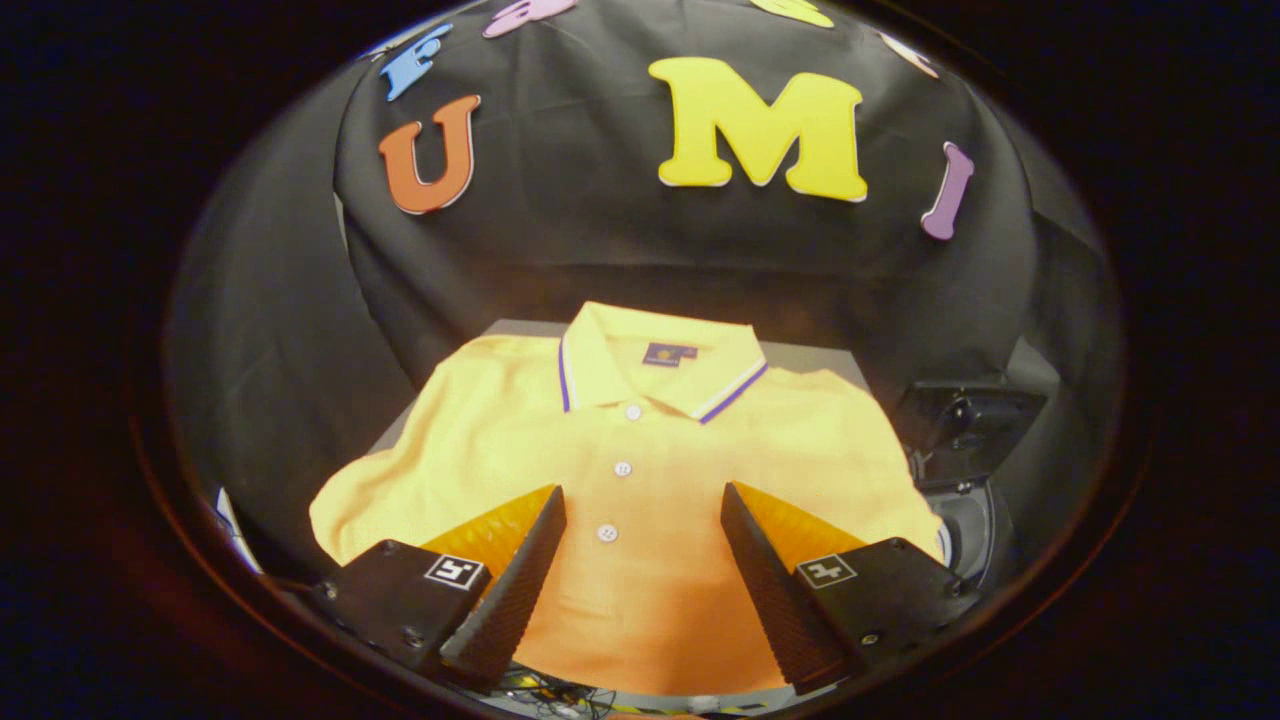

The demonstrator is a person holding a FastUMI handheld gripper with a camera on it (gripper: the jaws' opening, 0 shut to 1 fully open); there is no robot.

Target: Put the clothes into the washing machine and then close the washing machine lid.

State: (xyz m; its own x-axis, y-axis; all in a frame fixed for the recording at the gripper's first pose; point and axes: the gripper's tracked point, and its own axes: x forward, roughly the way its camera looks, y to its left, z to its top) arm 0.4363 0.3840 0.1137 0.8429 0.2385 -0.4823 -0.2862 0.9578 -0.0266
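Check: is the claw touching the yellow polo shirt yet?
Cannot tell. In the gripper view the open claw frames the yellow polo shirt, but no gap or contact shows plainly.

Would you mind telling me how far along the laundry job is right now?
Nothing looks done: the yellow polo shirt with purple-striped collar lies flat on the grey table. The gripper hangs open above it, fingers either side of the button placket. Grasping, loading and closing the lid remain.
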